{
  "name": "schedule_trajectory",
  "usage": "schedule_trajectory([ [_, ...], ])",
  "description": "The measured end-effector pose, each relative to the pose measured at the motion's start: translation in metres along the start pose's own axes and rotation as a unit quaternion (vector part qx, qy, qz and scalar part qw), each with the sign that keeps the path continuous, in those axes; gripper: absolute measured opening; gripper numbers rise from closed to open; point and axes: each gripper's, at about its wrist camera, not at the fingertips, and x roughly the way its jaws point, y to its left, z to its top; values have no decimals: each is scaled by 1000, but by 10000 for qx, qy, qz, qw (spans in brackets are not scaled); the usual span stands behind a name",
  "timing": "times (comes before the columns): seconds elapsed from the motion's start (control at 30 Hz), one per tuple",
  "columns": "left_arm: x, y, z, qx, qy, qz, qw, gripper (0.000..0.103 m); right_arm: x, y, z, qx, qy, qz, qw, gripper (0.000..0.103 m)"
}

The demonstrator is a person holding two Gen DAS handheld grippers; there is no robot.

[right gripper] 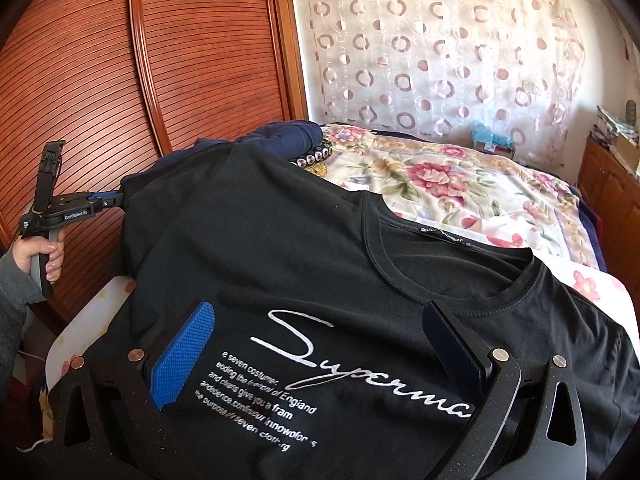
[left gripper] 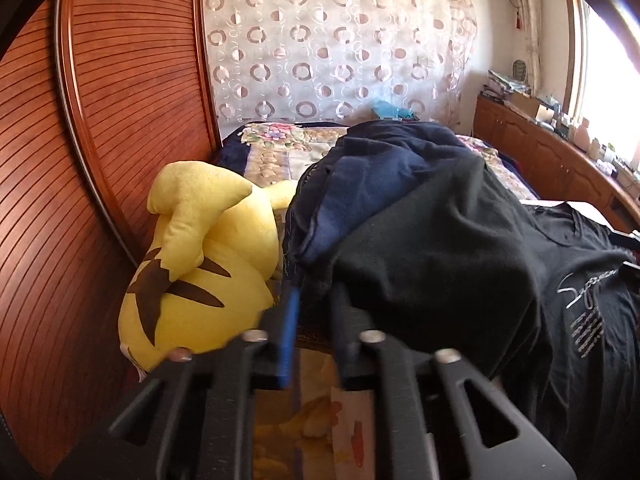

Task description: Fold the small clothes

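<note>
Black T-shirt (right gripper: pixel 304 248): matt knit cloth, its white lettering (right gripper: pixel 296 344) faintly shiny. Right gripper (right gripper: pixel 320 344) is matt black plastic with rough, dimpled blue pads (right gripper: pixel 182 354). Wardrobe door (right gripper: pixel 92 80) of ribbed, glossy wood; bedspread (right gripper: pixel 460 176) of soft fleecy cloth; plush toy (left gripper: pixel 200 256) of yellow velvety fabric

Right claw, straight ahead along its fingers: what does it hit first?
Most likely the black cotton T-shirt with white script print. The open right claw hovers over its chest print, angled downward, nothing between the fingers. How far above the cloth is unclear. The floral bedspread lies beyond.
</note>
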Motion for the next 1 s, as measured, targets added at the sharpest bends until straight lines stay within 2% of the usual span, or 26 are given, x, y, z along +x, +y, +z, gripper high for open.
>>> schedule_trajectory([
  [0.17, -14, -17, 0, 164, 216, 246, 9993, 3, -7, -12, -4, 108, -151, -123, 9998, 103],
  [0.3, -42, -36, 10, 225, -37, 65, 9997, 3, -14, -16, -7, 188, -288, -239, 9991, 103],
  [0.5, -65, -90, 55, 575, -309, -562, 9963, 3, -28, -14, -18, 310, -447, -401, 9977, 103],
  [0.7, -48, -163, 94, 1066, -248, -1210, 9866, 3, -47, -13, -27, 529, -637, -571, 9949, 103],
  [0.83, -39, -193, 106, 1072, -139, -1625, 9808, 3, -58, -11, -38, 623, -722, -687, 9931, 103],
  [0.9, -39, -199, 111, 1064, -158, -1638, 9806, 7, -59, -9, -41, 661, -700, -725, 9927, 103],
  [1.0, -44, -198, 111, 1039, -243, -1648, 9805, 24, -60, -5, -46, 658, -636, -742, 9930, 103],
])
